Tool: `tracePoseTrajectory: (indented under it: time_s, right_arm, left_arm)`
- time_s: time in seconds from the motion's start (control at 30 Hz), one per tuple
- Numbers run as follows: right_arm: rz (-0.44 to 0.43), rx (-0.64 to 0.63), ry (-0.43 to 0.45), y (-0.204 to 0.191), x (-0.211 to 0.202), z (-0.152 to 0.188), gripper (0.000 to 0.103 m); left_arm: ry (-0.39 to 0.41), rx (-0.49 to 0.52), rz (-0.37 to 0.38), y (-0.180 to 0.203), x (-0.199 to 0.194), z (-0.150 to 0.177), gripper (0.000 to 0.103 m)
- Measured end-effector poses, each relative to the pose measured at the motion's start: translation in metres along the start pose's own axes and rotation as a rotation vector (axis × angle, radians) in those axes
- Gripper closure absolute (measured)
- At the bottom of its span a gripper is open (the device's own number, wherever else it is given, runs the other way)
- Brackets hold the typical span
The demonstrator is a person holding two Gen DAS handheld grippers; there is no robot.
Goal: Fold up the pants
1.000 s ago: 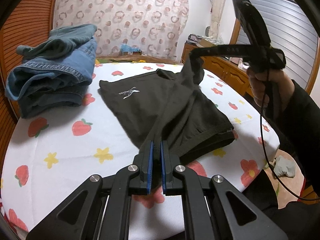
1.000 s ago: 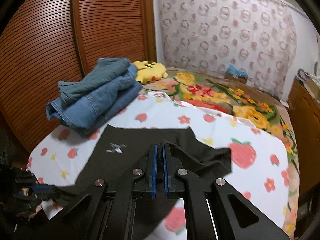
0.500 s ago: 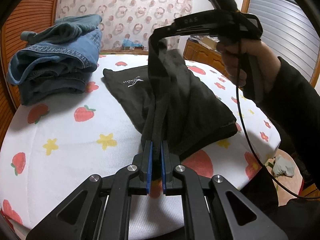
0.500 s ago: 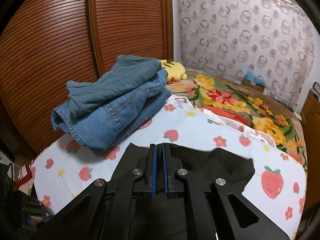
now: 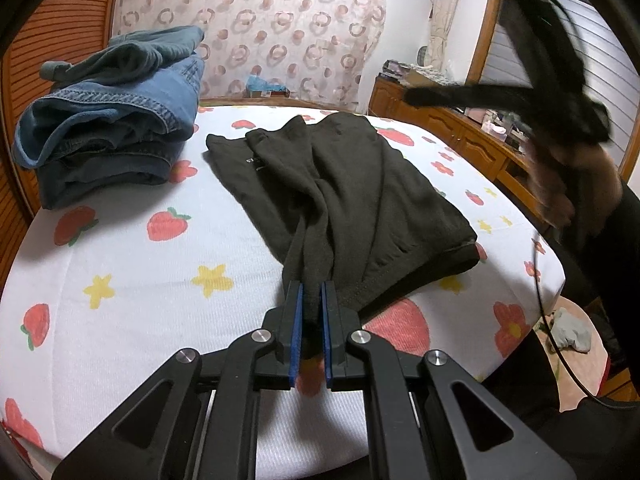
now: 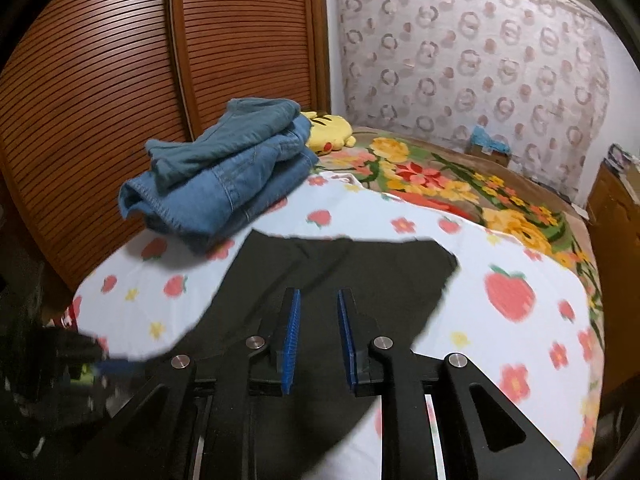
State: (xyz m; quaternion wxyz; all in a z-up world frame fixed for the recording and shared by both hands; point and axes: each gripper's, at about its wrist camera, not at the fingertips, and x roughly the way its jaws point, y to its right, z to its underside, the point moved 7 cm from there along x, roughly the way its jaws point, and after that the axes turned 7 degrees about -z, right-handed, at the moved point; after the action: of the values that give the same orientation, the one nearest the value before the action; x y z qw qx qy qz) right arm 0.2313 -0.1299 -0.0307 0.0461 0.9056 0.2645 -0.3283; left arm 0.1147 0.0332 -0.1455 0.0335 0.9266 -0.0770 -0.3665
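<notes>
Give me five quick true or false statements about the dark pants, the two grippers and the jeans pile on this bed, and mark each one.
1. The left gripper is shut on the dark pants. True.
2. The right gripper is clamped on the pants. False: its jaws have just been opening, with nothing between them.
3. The pile of jeans lies on top of the dark pants. False: it sits beside them on the strawberry-print sheet.
4. A yellow plush toy lies behind the jeans. True.
5. The pants lie fully flat. False: a ridge of cloth runs up to the left gripper.
</notes>
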Motion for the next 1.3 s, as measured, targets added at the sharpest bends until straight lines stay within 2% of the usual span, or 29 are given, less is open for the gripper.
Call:
tracePoseTrajectory:
  time_s: [0.3,0.63,1.07,1.13,1.3]
  right_arm:
    - [0.042,0.051,-0.027,-0.007,-0.037,0.059,0.083]
    - [0.045,0.078,-0.099,-0.028,-0.031,0.105,0.083]
    - [0.038,0.082,-0.075,-0.032,-0.024,0.108,0.08]
    - [0.032,0.084,-0.07,-0.031,-0.025,0.109,0.086]
    - [0.033,0.088,-0.067,-0.034,-0.023,0.109,0.087]
  left_arm:
    - [-0.007,0.007,-0.012,0.003,-0.001,0.001,0.095]
    - [-0.015,0.008,-0.019,0.002,0.001,0.002,0.095]
    - [-0.017,0.01,-0.021,0.001,0.002,0.002,0.095]
    - [-0.016,0.008,-0.02,0.002,0.002,0.002,0.095]
    - [-0.016,0.008,-0.021,0.001,0.003,0.002,0.095]
